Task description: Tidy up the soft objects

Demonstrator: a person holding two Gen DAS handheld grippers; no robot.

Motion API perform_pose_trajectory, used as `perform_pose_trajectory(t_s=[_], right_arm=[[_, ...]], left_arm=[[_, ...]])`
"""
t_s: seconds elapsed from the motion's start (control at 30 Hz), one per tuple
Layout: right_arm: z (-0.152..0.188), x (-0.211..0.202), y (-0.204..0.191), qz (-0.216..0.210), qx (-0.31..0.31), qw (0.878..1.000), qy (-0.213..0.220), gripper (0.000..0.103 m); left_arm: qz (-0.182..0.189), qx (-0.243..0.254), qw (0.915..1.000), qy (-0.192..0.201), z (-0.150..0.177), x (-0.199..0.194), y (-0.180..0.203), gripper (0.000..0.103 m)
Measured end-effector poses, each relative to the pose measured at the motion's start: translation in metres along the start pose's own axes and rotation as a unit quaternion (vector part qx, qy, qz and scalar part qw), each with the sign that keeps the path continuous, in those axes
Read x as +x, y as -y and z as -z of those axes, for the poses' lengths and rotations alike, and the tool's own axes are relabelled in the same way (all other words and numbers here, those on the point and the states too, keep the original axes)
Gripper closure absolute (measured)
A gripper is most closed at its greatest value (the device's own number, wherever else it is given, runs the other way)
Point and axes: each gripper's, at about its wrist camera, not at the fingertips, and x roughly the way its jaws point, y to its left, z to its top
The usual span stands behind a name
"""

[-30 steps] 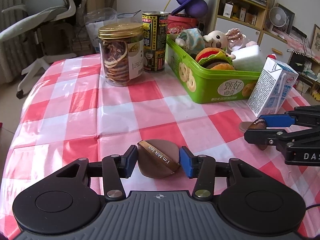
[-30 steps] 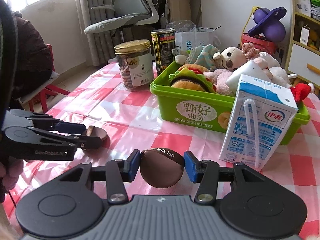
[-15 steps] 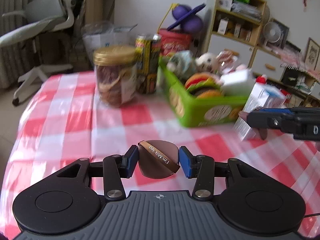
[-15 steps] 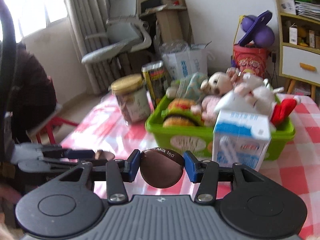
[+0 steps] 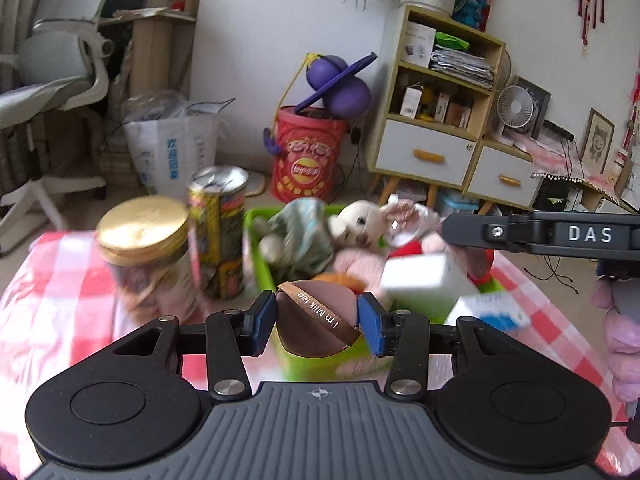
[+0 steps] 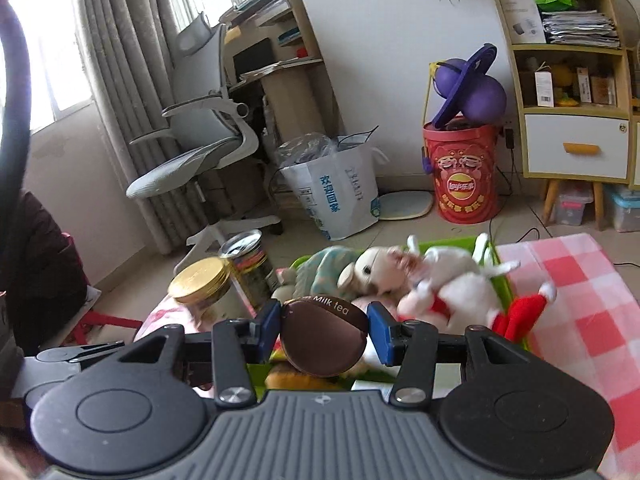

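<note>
My left gripper (image 5: 317, 322) is shut on a round brown "I'm Milk tea" soft toy (image 5: 308, 328) and holds it in the air in front of the green bin (image 5: 260, 264). My right gripper (image 6: 324, 334) is shut on a second brown "Milk tea" soft toy (image 6: 324, 344), held above the green bin (image 6: 502, 276). The bin holds plush toys: a white doll (image 5: 358, 222), a teal plush (image 5: 298, 236) and white plush animals (image 6: 460, 284). The right gripper's black arm (image 5: 540, 236) crosses the left wrist view at the right.
A gold-lidded jar (image 5: 144, 248) and a tall can (image 5: 218, 232) stand left of the bin on the red checked tablecloth (image 6: 576, 304). A milk carton (image 5: 486, 312) stands at the bin's right. An office chair, a red bucket and shelves stand beyond the table.
Both grippers have risen from the table and moved toward the bin, each still gripping its brown toy. The views now tilt up and show the room behind.
</note>
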Motion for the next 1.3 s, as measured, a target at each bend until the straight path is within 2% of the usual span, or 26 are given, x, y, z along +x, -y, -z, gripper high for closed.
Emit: perform_pose_trajectory(t_s=[0.3, 0.57, 0.63, 0.67, 0.73, 0.8, 0.9, 1.07, 1.23, 1.3], right_arm=[[-0.022, 0.035, 0.026, 0.013, 0.023, 0.999, -0.02, 0.072], [-0.022, 0.055, 0.043, 0.023, 0.031, 0.999, -0.038, 0.071], [-0.021, 0.056, 0.045, 0.024, 0.033, 0.998, -0.04, 0.063], [-0.021, 0.056, 0.046, 0.025, 0.037, 0.998, -0.041, 0.06], [-0.021, 0.054, 0.048, 0.027, 0.044, 0.998, -0.039, 0.052], [-0.023, 0.052, 0.048, 0.03, 0.048, 0.998, -0.036, 0.049], [-0.023, 0.043, 0.05, 0.038, 0.051, 0.997, -0.032, 0.049], [-0.022, 0.017, 0.058, 0.058, 0.062, 0.996, -0.02, 0.048], [-0.014, -0.018, 0.064, 0.099, 0.055, 0.993, -0.016, 0.046], [-0.011, -0.032, 0.063, 0.111, 0.055, 0.992, -0.016, 0.046]], left_arm=[[0.001, 0.008, 1.0, -0.002, -0.029, 0.056, 0.017, 0.055], [-0.005, 0.019, 0.9995, -0.024, -0.026, 0.083, 0.019, 0.052], [-0.005, 0.018, 0.9995, -0.027, -0.024, 0.084, 0.018, 0.05], [-0.006, 0.018, 0.9995, -0.026, -0.024, 0.084, 0.018, 0.048], [-0.012, 0.016, 0.9995, -0.023, -0.025, 0.082, 0.018, 0.031], [-0.019, 0.014, 0.9995, -0.018, -0.025, 0.078, 0.017, 0.03], [-0.032, 0.005, 0.9992, -0.022, -0.024, 0.071, 0.018, 0.022], [-0.057, 0.006, 0.9981, -0.022, -0.019, 0.047, 0.02, 0.018], [-0.092, -0.011, 0.9954, -0.025, -0.011, 0.014, 0.021, 0.008], [-0.101, -0.019, 0.9944, -0.027, -0.007, -0.001, 0.022, 0.007]])
